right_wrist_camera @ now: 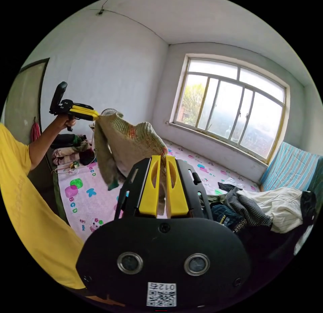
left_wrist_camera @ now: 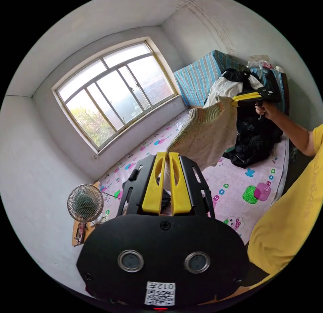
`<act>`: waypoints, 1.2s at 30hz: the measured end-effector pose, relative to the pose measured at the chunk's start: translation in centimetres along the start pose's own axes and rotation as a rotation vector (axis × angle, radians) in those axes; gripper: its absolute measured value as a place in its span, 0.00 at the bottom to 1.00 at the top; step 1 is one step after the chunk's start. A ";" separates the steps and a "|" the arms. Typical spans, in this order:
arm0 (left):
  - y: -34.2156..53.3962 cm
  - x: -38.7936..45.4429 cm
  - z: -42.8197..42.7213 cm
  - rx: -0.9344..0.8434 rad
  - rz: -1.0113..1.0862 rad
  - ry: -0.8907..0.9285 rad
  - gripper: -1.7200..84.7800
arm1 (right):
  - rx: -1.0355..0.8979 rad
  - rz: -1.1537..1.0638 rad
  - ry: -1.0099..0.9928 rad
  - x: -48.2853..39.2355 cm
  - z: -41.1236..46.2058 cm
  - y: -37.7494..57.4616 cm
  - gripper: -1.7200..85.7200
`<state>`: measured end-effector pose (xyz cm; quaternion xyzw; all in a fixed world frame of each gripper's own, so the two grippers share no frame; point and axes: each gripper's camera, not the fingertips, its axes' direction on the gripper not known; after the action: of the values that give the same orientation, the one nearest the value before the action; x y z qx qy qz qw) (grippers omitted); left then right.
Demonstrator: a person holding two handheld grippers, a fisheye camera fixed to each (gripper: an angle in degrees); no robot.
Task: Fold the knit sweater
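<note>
Bed (left_wrist_camera: 235,188) with a pink patterned sheet runs under the window (left_wrist_camera: 114,91), a heap of dark and pale clothes (left_wrist_camera: 249,138) at its far right end by a striped blue pillow (left_wrist_camera: 202,74); a small fan (left_wrist_camera: 84,202) stands on a surface at the near left. Knit sweater (left_wrist_camera: 208,138), cream with flecks of colour, hangs in the air above the bed, stretched between both grippers and clear of the sheet. Left gripper (left_wrist_camera: 166,158) has its yellow fingers clenched on one corner of the sweater, and right gripper (left_wrist_camera: 235,101), held up in a hand (left_wrist_camera: 265,109), pinches the other corner between its fingers.
</note>
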<state>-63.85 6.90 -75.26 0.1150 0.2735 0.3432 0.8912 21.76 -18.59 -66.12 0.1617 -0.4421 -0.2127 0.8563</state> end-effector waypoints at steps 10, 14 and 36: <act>3.6 -5.1 16.8 -0.323 -0.133 0.379 0.02 | -0.362 0.091 -0.152 4.7 16.3 2.3 0.03; 11.2 -7.0 31.5 -0.568 -0.540 0.504 0.02 | -0.680 0.300 -0.160 7.5 29.9 9.9 0.03; 25.5 10.9 41.8 -0.964 -0.442 0.534 0.02 | -1.031 0.614 -0.126 10.5 31.0 36.1 0.02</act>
<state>-47.47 32.31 -35.30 -0.4526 0.3191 0.2521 0.7936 9.59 4.28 -24.85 -0.4224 -0.3583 -0.1518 0.8186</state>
